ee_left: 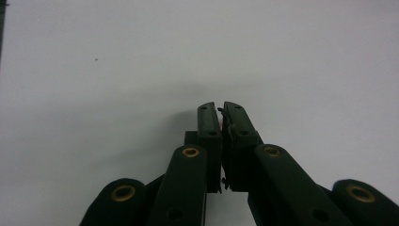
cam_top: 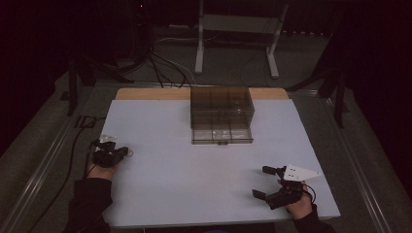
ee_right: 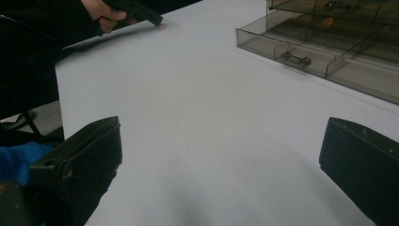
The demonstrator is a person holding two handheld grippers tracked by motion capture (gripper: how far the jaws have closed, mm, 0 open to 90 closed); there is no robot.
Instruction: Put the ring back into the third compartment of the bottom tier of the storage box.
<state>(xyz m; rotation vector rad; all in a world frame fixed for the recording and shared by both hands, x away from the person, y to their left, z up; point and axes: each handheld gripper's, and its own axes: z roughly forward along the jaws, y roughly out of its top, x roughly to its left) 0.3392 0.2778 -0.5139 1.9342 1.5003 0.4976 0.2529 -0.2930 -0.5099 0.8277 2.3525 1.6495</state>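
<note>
White table [cam_top: 194,184], one drawer box [cam_top: 222,114], two grippers.

The room is dim, and its far wall [cam_top: 63,29] is lost in near-black. A white table [cam_top: 194,160] stands in the middle on a grey floor [cam_top: 43,131], with a strip of pale wood [cam_top: 145,93] showing along its far edge. Beyond it stands a white metal frame [cam_top: 238,29] on 2 legs (more cannot be made out in the gloom). Dark cables [cam_top: 165,68] trail across the floor there, and a black stand [cam_top: 73,73] rises at the left.
</note>
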